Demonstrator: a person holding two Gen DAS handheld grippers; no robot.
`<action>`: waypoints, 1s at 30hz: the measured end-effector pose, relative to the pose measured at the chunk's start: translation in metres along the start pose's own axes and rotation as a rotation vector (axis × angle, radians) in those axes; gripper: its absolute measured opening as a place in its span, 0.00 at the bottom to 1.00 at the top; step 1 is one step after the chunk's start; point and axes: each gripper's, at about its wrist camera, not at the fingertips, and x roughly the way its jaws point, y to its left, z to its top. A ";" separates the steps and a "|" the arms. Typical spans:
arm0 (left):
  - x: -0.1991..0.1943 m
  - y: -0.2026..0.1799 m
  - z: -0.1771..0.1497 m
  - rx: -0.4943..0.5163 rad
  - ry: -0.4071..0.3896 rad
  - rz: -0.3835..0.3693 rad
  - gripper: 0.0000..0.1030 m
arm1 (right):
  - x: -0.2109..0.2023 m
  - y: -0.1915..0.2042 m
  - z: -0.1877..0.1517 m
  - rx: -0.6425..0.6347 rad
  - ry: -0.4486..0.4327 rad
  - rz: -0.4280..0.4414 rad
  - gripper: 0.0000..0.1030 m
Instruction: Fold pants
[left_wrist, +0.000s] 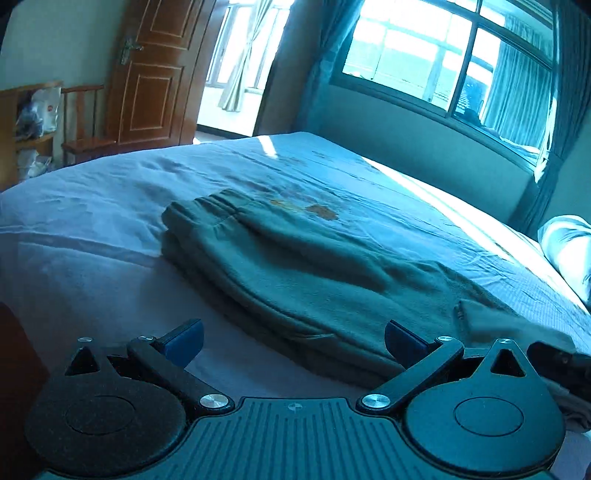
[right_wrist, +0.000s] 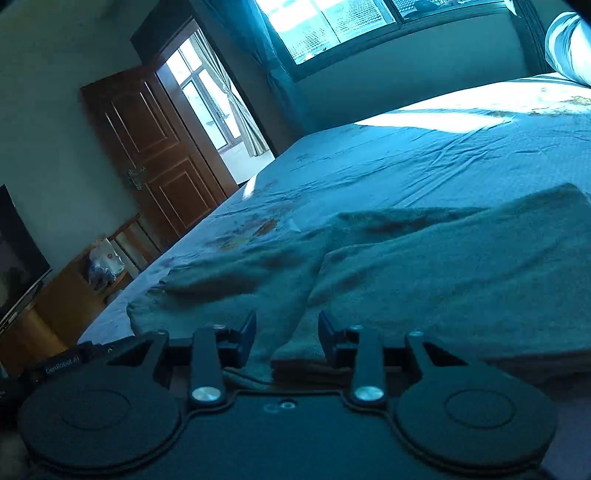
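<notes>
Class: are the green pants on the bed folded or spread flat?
Folded: the green pants lie doubled in stacked layers on the bed, waistband on top.

"genrobot ai" on left gripper (right_wrist: 62, 363)

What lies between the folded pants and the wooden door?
Only bare, wrinkled bedsheet with a faded print; nothing rests on it between the pants and the door. The left wrist view shows this best, the right wrist view agrees.

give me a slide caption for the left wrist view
Open left gripper above folded green pants on a blue bed.
</notes>
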 end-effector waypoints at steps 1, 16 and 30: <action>0.001 0.002 0.000 -0.009 0.008 -0.006 1.00 | -0.008 -0.004 -0.002 0.032 -0.034 -0.013 0.27; 0.076 -0.139 -0.037 0.017 0.305 -0.430 0.52 | -0.129 -0.117 0.009 0.256 -0.271 -0.267 0.45; 0.058 -0.146 -0.043 0.161 0.246 -0.362 0.37 | -0.084 -0.164 -0.008 0.497 -0.043 -0.150 0.28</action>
